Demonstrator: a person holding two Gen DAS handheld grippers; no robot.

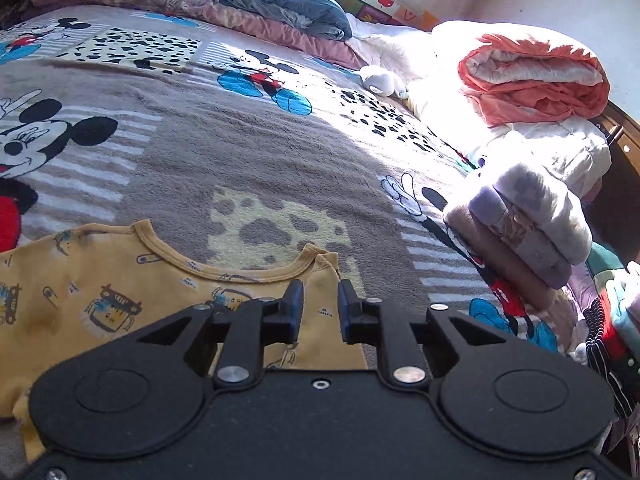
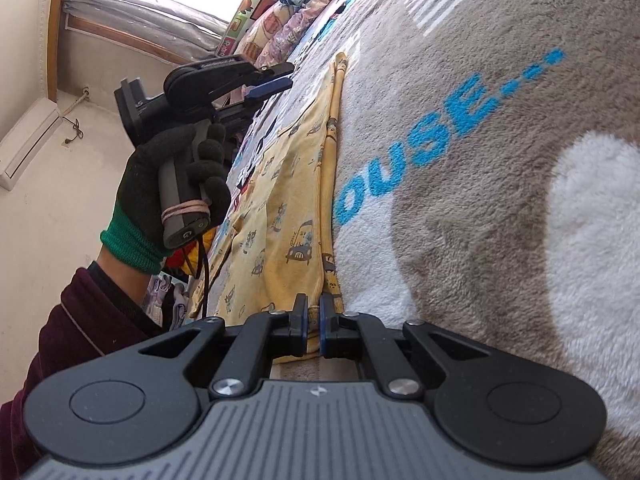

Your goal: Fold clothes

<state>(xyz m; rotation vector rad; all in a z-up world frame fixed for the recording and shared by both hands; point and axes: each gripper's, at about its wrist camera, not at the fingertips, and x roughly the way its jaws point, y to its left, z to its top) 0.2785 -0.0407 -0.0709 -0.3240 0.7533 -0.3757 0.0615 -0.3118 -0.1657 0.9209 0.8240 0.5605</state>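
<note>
Yellow shirt (image 2: pixel 280 216) hem pinched in right gripper (image 2: pixel 314 314) jaws — left gripper (image 1: pixel 320 296) jaws parted, empty, above its collar

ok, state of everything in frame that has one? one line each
yellow shirt: flat on the blanket, one edge pinched.
left hand-held gripper: open, nothing between the pads, off the shirt.
right hand-held gripper: shut on the yellow shirt's edge.
folded clothes stack: folded, piled at the bed's edge.
orange quilt: folded, resting on white bedding.
Mickey blanket: spread flat.
</note>
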